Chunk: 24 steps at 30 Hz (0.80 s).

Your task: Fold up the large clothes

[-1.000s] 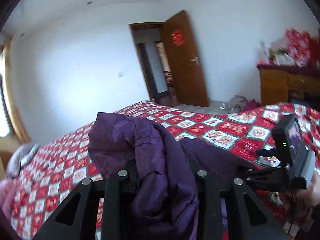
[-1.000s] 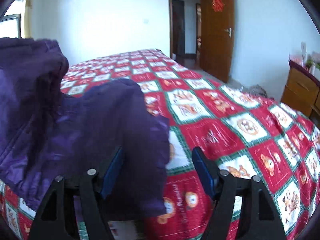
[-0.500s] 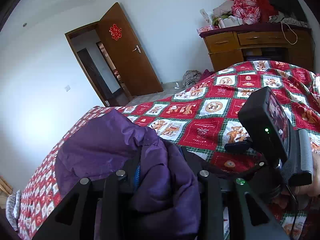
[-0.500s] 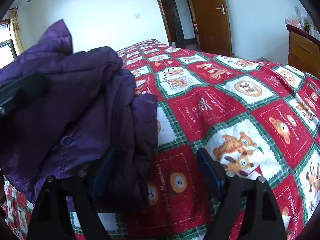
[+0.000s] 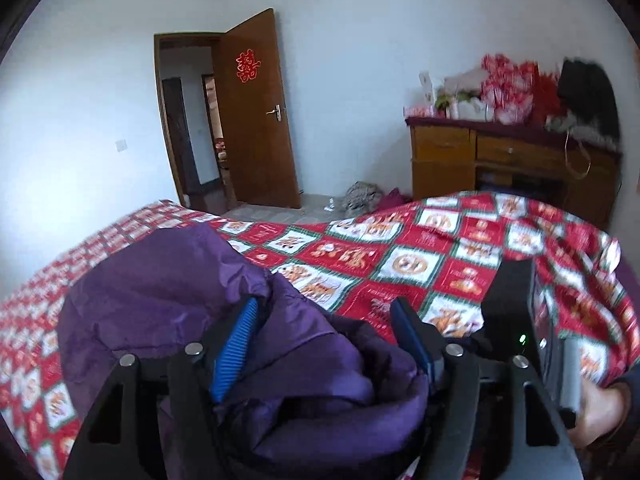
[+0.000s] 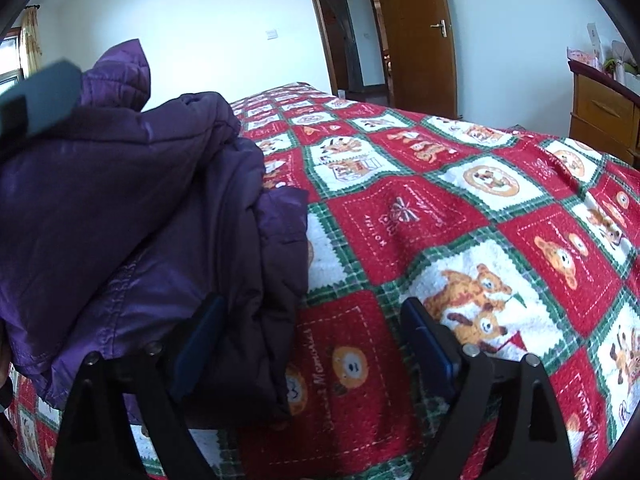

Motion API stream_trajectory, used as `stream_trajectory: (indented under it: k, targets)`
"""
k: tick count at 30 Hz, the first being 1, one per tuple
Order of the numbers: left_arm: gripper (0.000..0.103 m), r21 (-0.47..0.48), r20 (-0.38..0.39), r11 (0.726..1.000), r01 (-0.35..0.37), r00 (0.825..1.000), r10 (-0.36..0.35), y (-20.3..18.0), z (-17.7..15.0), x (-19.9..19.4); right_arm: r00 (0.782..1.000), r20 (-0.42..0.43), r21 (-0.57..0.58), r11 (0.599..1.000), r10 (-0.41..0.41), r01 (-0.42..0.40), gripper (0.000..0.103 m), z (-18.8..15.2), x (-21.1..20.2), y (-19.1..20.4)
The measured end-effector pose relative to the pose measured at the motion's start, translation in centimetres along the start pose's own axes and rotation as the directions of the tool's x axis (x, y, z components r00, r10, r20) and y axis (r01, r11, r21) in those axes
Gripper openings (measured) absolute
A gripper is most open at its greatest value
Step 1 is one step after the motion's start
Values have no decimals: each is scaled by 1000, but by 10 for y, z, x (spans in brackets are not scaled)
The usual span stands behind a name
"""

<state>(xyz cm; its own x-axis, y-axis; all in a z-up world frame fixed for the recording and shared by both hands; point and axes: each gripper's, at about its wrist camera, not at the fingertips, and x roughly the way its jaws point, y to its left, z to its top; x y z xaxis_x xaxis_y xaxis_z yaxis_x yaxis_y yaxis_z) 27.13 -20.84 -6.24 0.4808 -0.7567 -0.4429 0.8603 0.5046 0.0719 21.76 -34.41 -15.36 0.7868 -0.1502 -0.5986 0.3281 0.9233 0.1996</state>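
Observation:
A purple padded jacket [image 5: 160,304] lies bunched on the bed with the red patterned quilt [image 5: 416,264]. My left gripper [image 5: 324,332] is open, its blue pads wide apart, with jacket fabric heaped loosely between and over them. My right gripper [image 6: 308,336] is open too. The jacket's edge [image 6: 168,208] lies against its left pad, and its right pad is over bare quilt [image 6: 480,216]. The right gripper's body [image 5: 520,320] shows at the right of the left wrist view.
An open brown door [image 5: 256,116] stands at the far wall. A wooden dresser [image 5: 508,160] piled with bags stands at the right. A heap of clothes [image 5: 364,196] lies on the floor by the bed.
My left gripper has opened and let go of the jacket, which has slumped onto the bed. The left view swung back toward the door. The right gripper stays open.

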Motion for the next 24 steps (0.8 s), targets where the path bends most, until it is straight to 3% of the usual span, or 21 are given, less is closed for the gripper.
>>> stream_trajectory:
  k: [3, 4, 6, 7, 8, 10, 12, 13, 15, 16, 18, 21, 24]
  targets:
    - [72, -74, 38, 994, 75, 997, -73, 11, 3, -7, 1000, -2, -4, 1000, -11, 11, 91, 0, 1, 1]
    - [72, -114, 79, 988, 103, 992, -95, 17, 6, -16, 1000, -1, -6, 1000, -13, 13, 91, 0, 1, 1]
    - [75, -271, 227, 948, 166, 968, -105, 46, 13, -47, 1000, 1, -10, 1000, -16, 16, 92, 0, 2, 1]
    - [83, -320, 275, 934, 157, 959, -67, 56, 13, -58, 1000, 0, -12, 1000, -18, 18, 92, 0, 2, 1]
    - [91, -392, 313, 918, 58, 947, 74, 71, 13, -74, 1000, -1, -14, 1000, -20, 20, 92, 0, 2, 2]
    - [92, -479, 276, 870, -116, 921, 275, 91, 9, -84, 1000, -1, -17, 1000, -21, 21, 93, 0, 3, 2]
    - [92, -569, 165, 790, -231, 908, 384, 117, -2, -82, 1000, -1, -19, 1000, -21, 21, 93, -1, 3, 2]
    - [92, -603, 131, 763, -234, 914, 384, 127, -9, -79, 1000, 0, -20, 1000, -21, 21, 93, -1, 3, 2]
    - [92, -672, 54, 727, -140, 970, 237, 145, -28, -56, 1000, 3, -8, 1000, -13, 13, 93, 0, 3, 1]
    - [92, -691, 27, 716, -99, 987, 162, 147, -37, -42, 1000, 7, 2, 1000, -9, 9, 93, 0, 1, 0]
    - [92, -677, -27, 731, -80, 996, 83, 138, -43, -17, 999, 42, 14, 1000, 7, -7, 90, 0, -8, 0]
    - [92, -583, -70, 803, -126, 992, 105, 111, -29, -1, 996, 88, -27, 999, 30, -27, 82, 2, -24, 6]
    - [92, -495, -125, 857, -142, 988, 91, 90, -18, 15, 993, 115, 36, 999, 12, -16, 79, 8, -37, -7]
